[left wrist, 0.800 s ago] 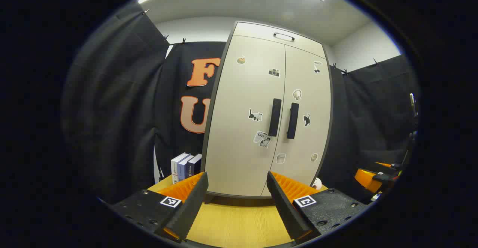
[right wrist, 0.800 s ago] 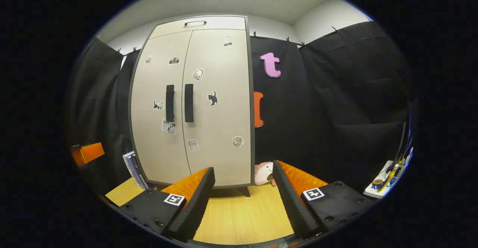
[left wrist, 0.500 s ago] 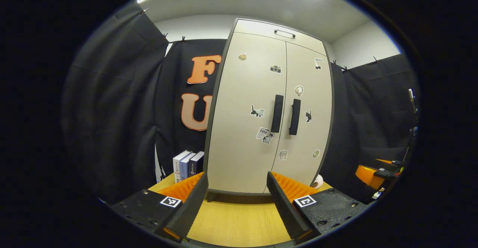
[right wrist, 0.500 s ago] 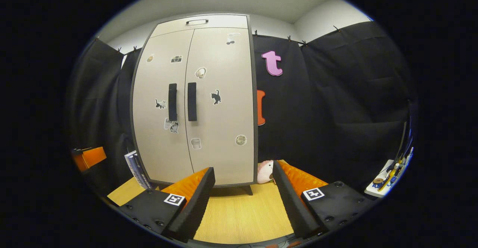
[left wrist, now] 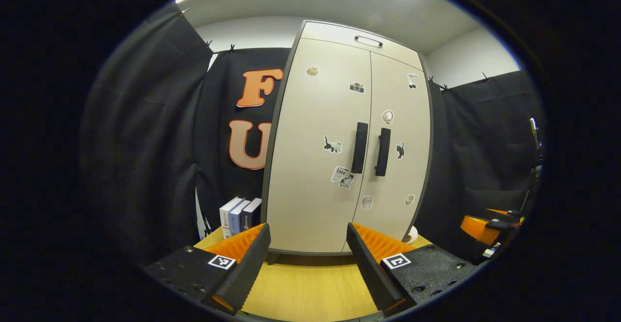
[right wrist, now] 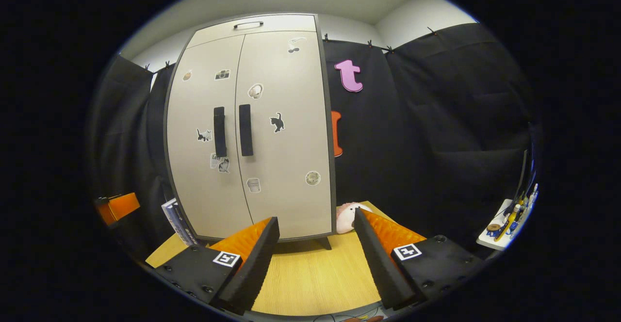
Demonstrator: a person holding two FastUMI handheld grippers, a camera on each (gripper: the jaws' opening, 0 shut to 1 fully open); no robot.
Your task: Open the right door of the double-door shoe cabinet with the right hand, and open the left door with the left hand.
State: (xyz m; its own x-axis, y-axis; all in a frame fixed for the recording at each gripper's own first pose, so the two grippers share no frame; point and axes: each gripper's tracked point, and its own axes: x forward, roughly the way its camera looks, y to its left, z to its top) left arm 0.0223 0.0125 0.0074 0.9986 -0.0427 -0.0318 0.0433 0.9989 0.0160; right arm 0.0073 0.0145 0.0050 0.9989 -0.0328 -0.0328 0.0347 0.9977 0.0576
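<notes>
cabinet (left wrist: pixel 315 167) beige, stickered | handles (left wrist: pixel 359 148) black | table (right wrist: pixel 310 278) light wood

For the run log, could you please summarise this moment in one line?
doors: both shut | left tool: open, clear of handles | right tool: open, clear | stage: approach

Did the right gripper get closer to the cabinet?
Yes, a little: the cabinet looks bigger above the right gripper, and the doors are shut.

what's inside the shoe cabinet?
Cannot tell: both doors of the shoe cabinet are shut, so its inside is covered. On the fronts: two black handles and stickers.
</notes>
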